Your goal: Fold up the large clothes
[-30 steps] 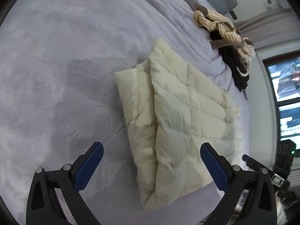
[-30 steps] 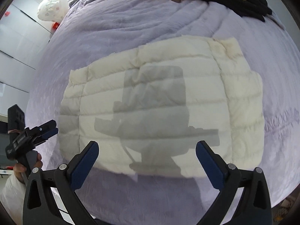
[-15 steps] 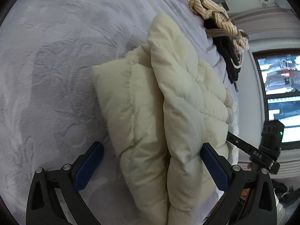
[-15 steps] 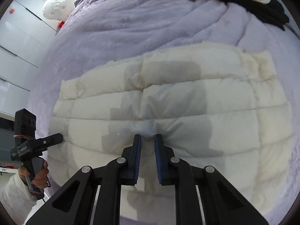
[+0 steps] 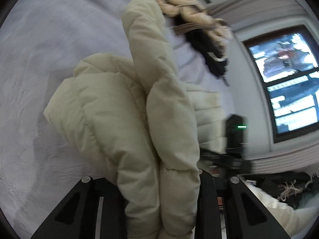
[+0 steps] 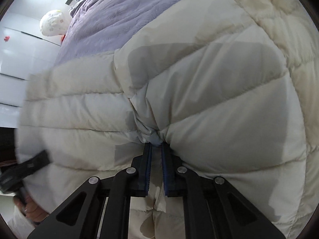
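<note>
Cream puffer jacket [image 5: 127, 123] is pinched by L gripper [image 5: 159, 209] & R gripper [image 6: 155, 149], jaws narrow on fabric; both edges are best lifted level w/ even tension.

I find no legible text, label, brand or number in either view. The bright screen [image 5: 287, 81] at 2 o'clock shows only blurred, unreadable bands.

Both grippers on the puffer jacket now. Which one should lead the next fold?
Probably the left gripper: it clamps the cream puffer jacket at its bunched end. The right gripper only pinches a fabric tuft mid-panel.
</note>
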### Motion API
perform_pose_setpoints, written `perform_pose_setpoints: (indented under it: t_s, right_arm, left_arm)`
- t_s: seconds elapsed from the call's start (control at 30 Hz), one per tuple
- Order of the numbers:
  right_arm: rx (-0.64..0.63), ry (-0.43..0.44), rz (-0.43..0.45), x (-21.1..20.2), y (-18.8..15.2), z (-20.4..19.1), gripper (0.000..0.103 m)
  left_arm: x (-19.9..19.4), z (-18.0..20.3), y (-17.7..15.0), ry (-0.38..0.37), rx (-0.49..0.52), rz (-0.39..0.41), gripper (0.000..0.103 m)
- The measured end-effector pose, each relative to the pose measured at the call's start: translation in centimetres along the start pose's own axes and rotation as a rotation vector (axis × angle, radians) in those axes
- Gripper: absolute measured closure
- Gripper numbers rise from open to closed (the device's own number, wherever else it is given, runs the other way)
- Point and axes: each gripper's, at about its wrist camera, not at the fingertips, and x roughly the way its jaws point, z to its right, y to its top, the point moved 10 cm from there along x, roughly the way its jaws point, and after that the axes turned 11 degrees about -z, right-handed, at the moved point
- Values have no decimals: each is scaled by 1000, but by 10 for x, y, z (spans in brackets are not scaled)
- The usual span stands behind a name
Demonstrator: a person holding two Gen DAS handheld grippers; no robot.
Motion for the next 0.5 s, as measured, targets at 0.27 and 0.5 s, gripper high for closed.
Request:
perform_pose_setpoints:
  t_s: [0.27, 0.5]
  right_arm:
    - [46, 176, -19, 3, -2, 7, 95]
    - [64, 232, -49, -9, -7, 13, 98]
  left_arm:
    - [39, 105, 8, 82, 144, -46, 74]
    - [49, 115, 1, 181, 152, -50, 74]
